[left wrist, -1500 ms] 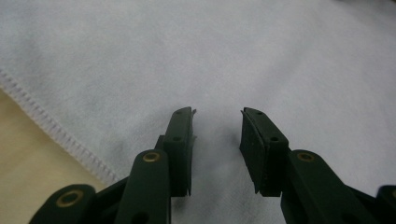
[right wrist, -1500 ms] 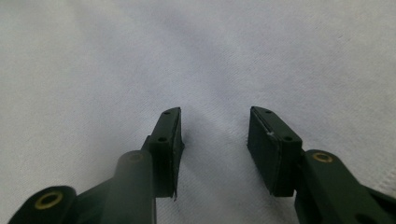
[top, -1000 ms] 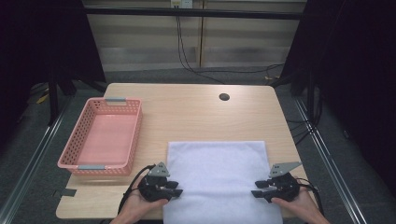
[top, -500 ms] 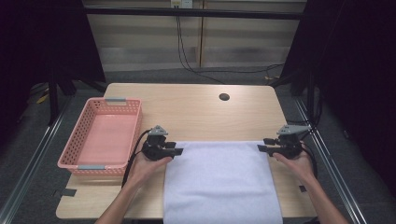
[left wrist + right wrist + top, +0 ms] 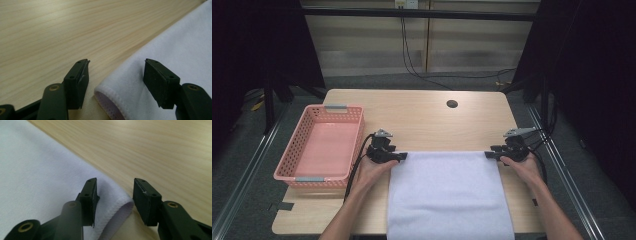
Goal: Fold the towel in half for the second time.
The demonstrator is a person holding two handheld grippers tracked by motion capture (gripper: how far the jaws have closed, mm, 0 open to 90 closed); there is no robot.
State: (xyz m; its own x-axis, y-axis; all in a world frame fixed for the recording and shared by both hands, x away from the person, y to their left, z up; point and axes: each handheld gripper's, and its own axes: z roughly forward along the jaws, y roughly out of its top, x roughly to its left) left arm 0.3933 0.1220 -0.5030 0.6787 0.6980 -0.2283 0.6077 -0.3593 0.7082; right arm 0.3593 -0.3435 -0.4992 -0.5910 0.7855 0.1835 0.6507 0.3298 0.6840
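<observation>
The left claw (image 5: 398, 156) stands open, its jaws having just been widening, with the towel's (image 5: 447, 192) folded far-left corner lying loose between them. The right claw (image 5: 490, 154) is half open around the far-right corner, its jaws just narrowing, pads not pressing. The towel lies flat on the wooden desk (image 5: 422, 115), long axis running toward the person, overhanging the near edge. A pink basket (image 5: 323, 142) sits left; dark curtains surround.
</observation>
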